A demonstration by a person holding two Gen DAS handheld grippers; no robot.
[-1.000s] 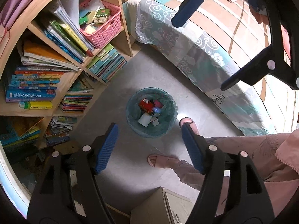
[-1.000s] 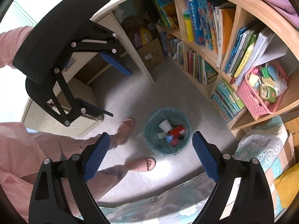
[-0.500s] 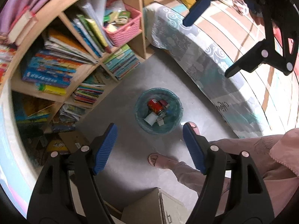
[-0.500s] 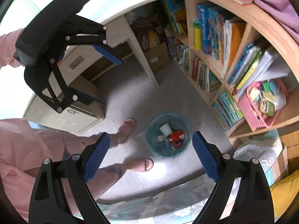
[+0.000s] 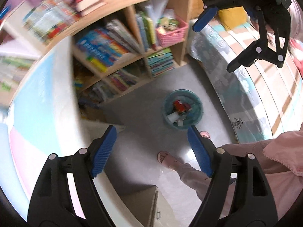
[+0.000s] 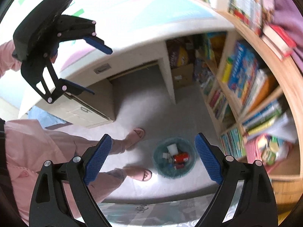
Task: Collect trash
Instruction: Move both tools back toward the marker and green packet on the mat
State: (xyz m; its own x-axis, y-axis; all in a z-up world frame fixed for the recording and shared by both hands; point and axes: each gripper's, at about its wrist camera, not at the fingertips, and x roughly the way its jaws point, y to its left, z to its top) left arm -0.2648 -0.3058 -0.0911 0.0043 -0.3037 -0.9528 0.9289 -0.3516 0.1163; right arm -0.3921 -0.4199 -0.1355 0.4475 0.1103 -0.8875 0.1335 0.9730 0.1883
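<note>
Left gripper (image 5: 151,147) and right gripper (image 6: 153,155): ribbed blue fingers (image 5: 104,151) spread apart, gripping nothing, held high, aimed floorward. Round teal trash bin (image 5: 197,111) on grey floor (image 5: 144,147), at 12 o'clock beyond left fingers; red can (image 6: 180,158), white cup (image 6: 172,148) inside. Wooden bookshelf (image 5: 132,1) at 11 o'clock; patterned bed (image 5: 246,87) at 2 o'clock. Bed lettering illegible.

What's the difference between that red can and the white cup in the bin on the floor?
The red can is bright red with printing too small to read; the white cup is plain white. The can lies on its side, while the cup's pose is hard to tell. In the right wrist view the cup sits nearer the bin's far rim, the can nearer the middle. Both rest in the teal trash bin among smaller scraps.
</note>
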